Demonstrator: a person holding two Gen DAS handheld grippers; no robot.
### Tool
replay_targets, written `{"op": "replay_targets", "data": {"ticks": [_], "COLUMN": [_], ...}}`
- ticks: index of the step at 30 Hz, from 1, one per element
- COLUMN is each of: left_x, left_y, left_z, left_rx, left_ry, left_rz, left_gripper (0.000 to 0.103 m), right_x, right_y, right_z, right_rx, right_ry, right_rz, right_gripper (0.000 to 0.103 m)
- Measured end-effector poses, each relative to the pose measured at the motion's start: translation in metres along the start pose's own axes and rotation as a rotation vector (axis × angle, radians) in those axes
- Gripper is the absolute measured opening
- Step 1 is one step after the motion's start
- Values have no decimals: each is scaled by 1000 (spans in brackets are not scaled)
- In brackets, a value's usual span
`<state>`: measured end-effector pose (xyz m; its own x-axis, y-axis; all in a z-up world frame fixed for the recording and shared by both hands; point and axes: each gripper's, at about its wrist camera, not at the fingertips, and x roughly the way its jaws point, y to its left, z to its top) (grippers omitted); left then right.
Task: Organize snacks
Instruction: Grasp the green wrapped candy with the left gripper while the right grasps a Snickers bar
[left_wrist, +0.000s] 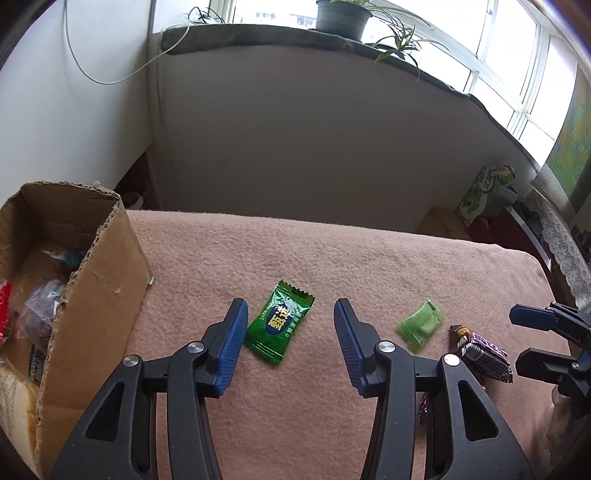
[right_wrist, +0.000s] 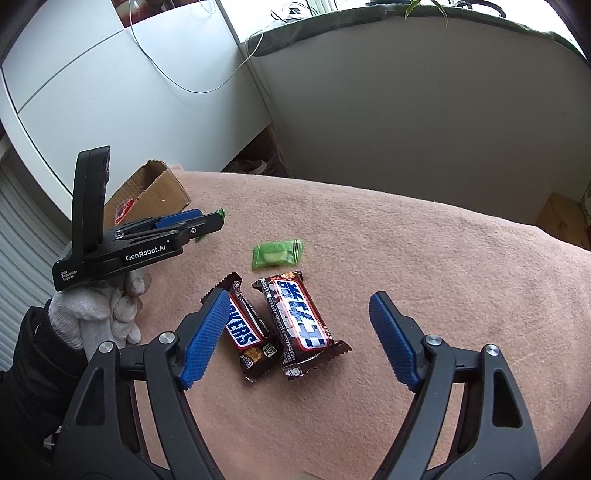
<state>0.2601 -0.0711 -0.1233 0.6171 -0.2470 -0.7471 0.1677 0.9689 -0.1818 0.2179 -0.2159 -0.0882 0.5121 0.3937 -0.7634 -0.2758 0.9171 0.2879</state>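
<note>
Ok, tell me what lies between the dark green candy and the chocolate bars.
One thing: a pale green candy lies on the pink blanket, between the dark green candy and the chocolate bars. The left wrist view shows it best.

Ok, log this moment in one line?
left hand-held gripper: open over dark green candy | right hand-held gripper: open over two Snickers bars | cardboard box: holds snacks
</note>
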Motion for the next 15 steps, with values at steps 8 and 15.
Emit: {"op": "replay_targets", "data": {"ticks": [8,15], "left_x": [-1,3], "left_y": [-10,-22], "left_z": [-6,-6], "left_rx": [66,129], "left_ry": [24,37], "left_rz": [-2,24], "left_gripper": [31,31], "right_x": [6,9], "right_y": [-4,0], "right_z": [0,-1], "right_rx": [6,-14], "right_ry": [12,34], "right_rz": [22,51], "right_gripper": [73,70]}}
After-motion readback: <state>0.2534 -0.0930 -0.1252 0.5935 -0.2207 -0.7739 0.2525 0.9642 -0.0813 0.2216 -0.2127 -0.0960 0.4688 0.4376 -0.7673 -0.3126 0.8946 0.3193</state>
